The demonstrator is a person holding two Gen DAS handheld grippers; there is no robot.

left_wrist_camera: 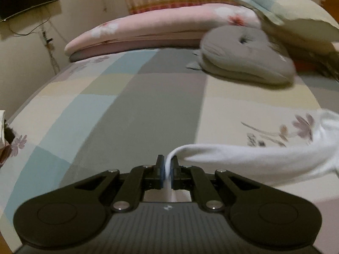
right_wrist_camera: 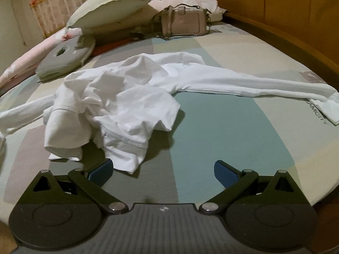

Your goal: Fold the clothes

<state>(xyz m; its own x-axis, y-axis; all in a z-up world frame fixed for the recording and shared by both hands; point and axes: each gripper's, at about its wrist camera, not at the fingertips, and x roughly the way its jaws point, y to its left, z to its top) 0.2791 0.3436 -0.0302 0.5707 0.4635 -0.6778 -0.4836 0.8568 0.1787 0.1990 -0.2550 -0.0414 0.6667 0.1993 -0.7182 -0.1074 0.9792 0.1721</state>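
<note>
The left claw [left_wrist_camera: 168,169] is clenched on a sleeve of the white shirt [right_wrist_camera: 118,97], which lies crumpled on the bed [right_wrist_camera: 222,139]. The right claw [right_wrist_camera: 163,172] gapes wide, just short of its hem.

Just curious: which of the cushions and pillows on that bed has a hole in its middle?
The flat grey cushion, lying by the white garment. The pink floral bolster and pale checked pillow have none.

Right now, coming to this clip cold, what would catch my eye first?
The crumpled white shirt heaped mid-bed, one long sleeve stretched toward the wooden bed frame. Next, the left gripper, jaws shut on the other sleeve's end, while the right gripper hangs open just short of the hem. A pale handbag sits by the pillows.
</note>
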